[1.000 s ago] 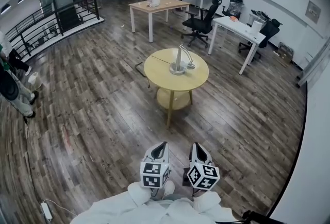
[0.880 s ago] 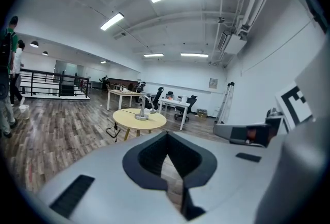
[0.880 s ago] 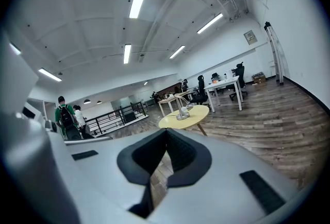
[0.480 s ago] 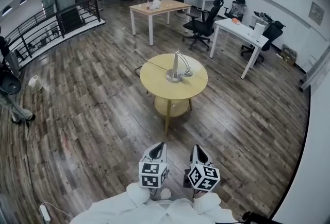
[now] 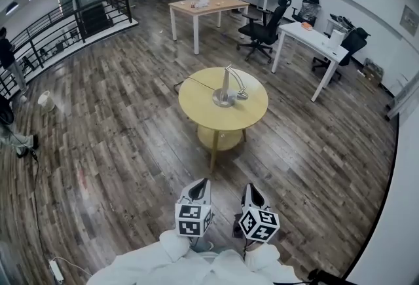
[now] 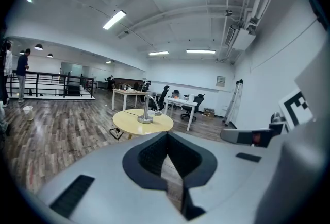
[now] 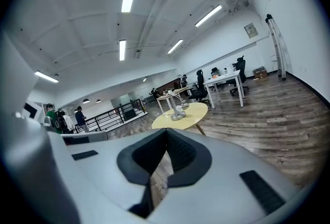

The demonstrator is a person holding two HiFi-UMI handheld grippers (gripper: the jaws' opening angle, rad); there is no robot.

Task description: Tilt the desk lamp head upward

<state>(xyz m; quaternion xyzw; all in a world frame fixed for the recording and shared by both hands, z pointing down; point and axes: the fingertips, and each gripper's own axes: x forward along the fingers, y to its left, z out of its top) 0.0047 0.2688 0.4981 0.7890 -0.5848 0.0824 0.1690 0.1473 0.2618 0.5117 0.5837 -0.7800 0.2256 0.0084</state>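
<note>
Holding left gripper (image 5: 202, 183) and right gripper (image 5: 249, 187) pressed shut, empty, well apart from desk lamp (image 5: 226, 84) mid round table (image 5: 196, 107). Best to close in, spread one, brace base, ease head up.

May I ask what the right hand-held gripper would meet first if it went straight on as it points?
Probably the round yellow table, bearing the desk lamp; only wood floor shows before it, though depth is unclear.
</note>
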